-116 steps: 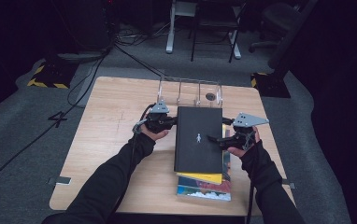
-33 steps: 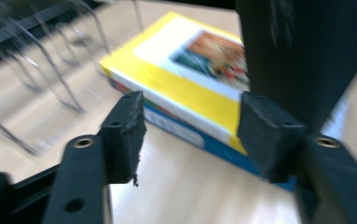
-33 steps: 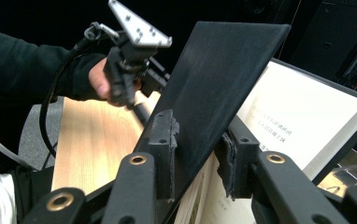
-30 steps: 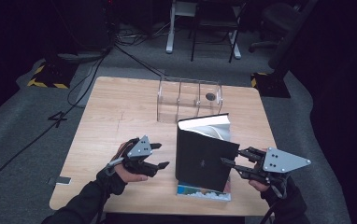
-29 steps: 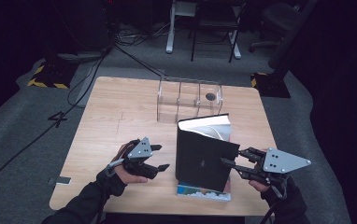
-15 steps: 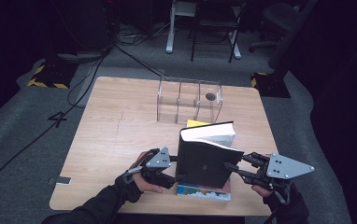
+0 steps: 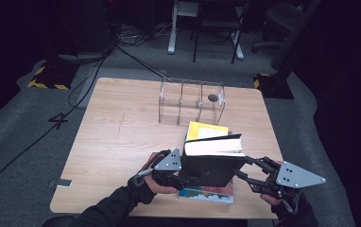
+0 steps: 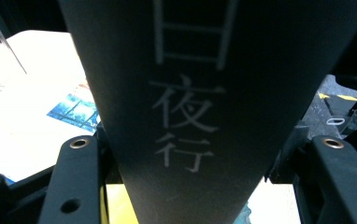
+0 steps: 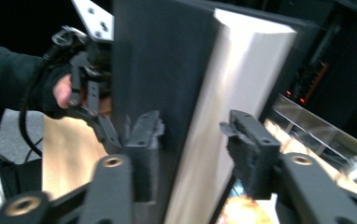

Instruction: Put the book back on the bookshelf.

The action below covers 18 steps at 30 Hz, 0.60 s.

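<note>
While the black book (image 7: 214, 165) stands on its lower edge on the stack of books (image 7: 206, 195) at your near side of the table (image 7: 122, 132), what matters is that it sits directly between your 2 claws: spine toward the left gripper (image 7: 181, 176), page edge toward the right gripper (image 7: 244, 169), and its long axis rising, with the top leaning a little away from you. Both hands are right at it, neither one nearer. In the left gripper view the spine runs up between the jaws, which have just been closing around it; whether the pads press on it yet you cannot tell from here. In the right gripper view the jaws have just been opening and stand apart astride the book's free edge, 1 pad against the dark cover, the other clear of the white pages. The book is thick, matte black, with pale characters down the spine and a clean white page block. My judgement: the left claw must bite firmly before the right one lets go entirely, or the book may topple toward the yellow book (image 7: 207, 131) and the clear box (image 7: 191, 100) behind.
</note>
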Available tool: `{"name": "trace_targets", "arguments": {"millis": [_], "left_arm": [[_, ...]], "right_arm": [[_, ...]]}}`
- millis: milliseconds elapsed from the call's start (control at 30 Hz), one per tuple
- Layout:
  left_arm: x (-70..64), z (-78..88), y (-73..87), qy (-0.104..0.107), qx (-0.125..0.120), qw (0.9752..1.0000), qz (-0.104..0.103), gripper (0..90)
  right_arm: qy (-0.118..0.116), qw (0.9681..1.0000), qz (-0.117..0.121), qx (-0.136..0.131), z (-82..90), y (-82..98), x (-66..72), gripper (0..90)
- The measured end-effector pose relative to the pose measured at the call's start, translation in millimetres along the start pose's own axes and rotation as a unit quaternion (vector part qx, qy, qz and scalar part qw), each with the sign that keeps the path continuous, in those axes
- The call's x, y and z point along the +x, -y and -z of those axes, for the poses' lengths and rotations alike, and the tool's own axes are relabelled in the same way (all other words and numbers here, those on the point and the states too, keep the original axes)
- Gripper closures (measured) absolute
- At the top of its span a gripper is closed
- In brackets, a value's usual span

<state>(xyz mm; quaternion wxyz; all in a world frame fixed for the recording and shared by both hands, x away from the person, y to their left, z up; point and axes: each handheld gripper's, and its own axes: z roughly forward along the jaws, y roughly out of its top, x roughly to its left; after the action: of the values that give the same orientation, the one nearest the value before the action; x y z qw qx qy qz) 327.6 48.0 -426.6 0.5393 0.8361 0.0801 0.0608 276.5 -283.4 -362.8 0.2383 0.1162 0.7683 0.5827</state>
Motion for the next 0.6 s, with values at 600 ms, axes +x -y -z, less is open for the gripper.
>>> {"name": "trace_targets", "arguments": {"millis": [600], "left_arm": [[4.0,-0.1,-6.6,0.015,-0.003,0.9998,0.009,42.8]], "right_arm": [[-0.004,0.9955,-0.071,0.062,-34.9,42.6,-0.7,20.6]]}}
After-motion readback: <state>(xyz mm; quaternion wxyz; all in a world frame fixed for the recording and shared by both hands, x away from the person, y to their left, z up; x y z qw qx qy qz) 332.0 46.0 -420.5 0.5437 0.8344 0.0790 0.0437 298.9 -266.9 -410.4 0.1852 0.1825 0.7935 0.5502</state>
